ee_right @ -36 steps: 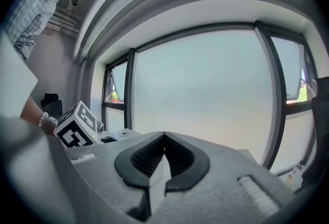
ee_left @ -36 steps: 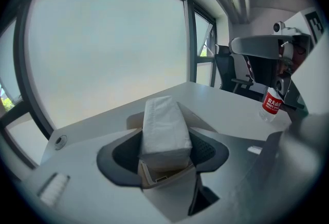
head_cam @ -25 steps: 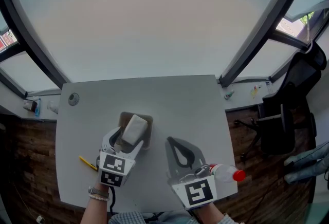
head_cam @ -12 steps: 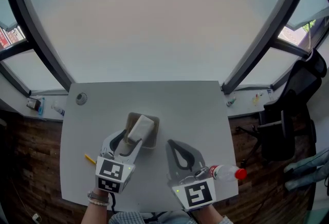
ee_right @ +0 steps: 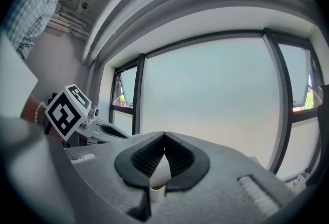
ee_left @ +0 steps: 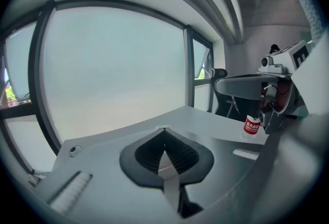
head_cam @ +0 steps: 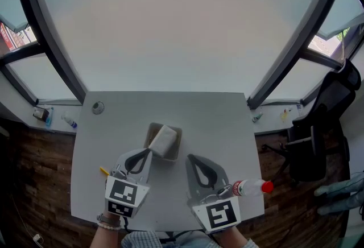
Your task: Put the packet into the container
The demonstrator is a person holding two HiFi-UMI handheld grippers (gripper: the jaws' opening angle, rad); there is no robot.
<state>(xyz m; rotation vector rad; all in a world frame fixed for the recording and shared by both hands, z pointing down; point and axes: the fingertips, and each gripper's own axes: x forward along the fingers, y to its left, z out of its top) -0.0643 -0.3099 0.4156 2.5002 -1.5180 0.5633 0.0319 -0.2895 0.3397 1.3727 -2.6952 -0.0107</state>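
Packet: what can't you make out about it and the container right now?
- Head view: packet covers most of the container; too small to tell whether it sits inside or on the rim.
- Left gripper view: the shut left gripper's own body blocks both.
- Right gripper view: neither shows.
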